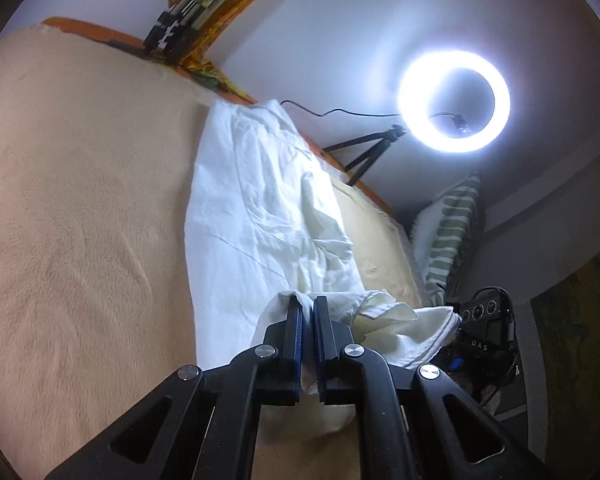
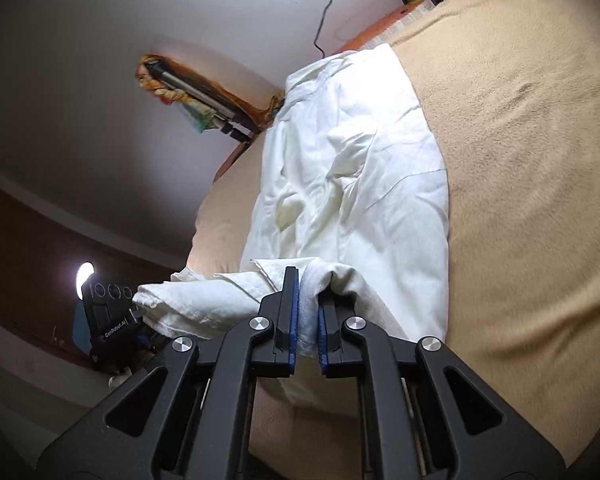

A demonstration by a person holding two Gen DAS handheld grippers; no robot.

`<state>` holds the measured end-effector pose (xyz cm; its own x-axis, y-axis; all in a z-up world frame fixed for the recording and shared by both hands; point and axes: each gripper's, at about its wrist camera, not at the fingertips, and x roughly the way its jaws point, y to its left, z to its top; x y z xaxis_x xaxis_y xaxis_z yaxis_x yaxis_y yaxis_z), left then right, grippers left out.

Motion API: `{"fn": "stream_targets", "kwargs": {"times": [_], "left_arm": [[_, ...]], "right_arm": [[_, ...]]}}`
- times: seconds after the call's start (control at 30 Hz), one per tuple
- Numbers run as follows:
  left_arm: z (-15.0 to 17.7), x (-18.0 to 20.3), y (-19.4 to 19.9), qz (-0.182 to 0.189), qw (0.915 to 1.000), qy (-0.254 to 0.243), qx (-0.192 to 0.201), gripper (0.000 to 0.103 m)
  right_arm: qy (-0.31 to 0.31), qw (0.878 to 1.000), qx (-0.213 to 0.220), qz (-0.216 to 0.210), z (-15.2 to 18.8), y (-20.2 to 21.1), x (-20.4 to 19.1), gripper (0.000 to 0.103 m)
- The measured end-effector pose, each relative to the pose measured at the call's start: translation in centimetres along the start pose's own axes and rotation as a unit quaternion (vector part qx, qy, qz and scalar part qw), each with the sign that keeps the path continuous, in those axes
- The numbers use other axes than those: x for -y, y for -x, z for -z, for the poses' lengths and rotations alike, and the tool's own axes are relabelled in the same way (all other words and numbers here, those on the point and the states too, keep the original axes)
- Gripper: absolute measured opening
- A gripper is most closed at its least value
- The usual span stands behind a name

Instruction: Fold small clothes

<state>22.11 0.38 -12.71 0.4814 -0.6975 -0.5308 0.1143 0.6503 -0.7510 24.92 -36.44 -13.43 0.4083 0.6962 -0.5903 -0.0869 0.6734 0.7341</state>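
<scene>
A white garment (image 1: 256, 204) lies lengthwise on a beige blanket (image 1: 80, 200); it also shows in the right wrist view (image 2: 364, 184). My left gripper (image 1: 307, 308) is shut on the garment's near edge, cloth pinched between the blue pads. My right gripper (image 2: 309, 292) is shut on the same near edge at its other corner. The held edge is lifted off the blanket and sags between the two grippers. The other gripper's camera body shows at the side in each view (image 1: 486, 320) (image 2: 108, 312).
The beige blanket (image 2: 520, 160) covers a bed with an orange edge (image 1: 100, 34). A lit ring light (image 1: 454, 100) on a tripod stands beyond the far edge. A green striped pillow (image 1: 452, 236) leans at the right. A folded colourful item (image 1: 196, 8) sits at the far corner.
</scene>
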Motion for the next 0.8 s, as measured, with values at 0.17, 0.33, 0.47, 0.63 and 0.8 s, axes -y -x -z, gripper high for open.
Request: {"fn": "stream_targets", "kwargs": {"times": [0.17, 0.33, 0.47, 0.63, 0.8], "left_arm": [[-0.7, -1.9, -1.8, -0.019, 0.9997, 0.016, -0.003, 0.002], [-1.8, -3.3, -1.0, -0.007, 0.9987, 0.047, 0.017, 0.03], [-2.6, -3.4, 1.7, -0.021, 0.9972, 0.026, 0.067, 0.057], [-2.0, -4.2, 1.7, -0.042, 0.9978, 0.007, 0.052, 0.057], [-0.8, -3.6, -0.9, -0.039, 0.9992, -0.01, 0.001, 0.057]], "right_arm": [[-0.018, 1.0, -0.016, 0.011, -1.3, -1.9, 1.4, 0.01], [-0.063, 0.998, -0.012, -0.022, -2.3, -1.1, 3.5, 0.045], [-0.04, 0.998, 0.028, -0.037, -2.6, 2.0, 3.4, 0.056], [0.022, 0.998, 0.039, 0.05, -1.9, 2.9, 2.6, 0.054], [0.09, 0.99, 0.012, 0.106, -0.9, 0.8, 1.1, 0.049]]}}
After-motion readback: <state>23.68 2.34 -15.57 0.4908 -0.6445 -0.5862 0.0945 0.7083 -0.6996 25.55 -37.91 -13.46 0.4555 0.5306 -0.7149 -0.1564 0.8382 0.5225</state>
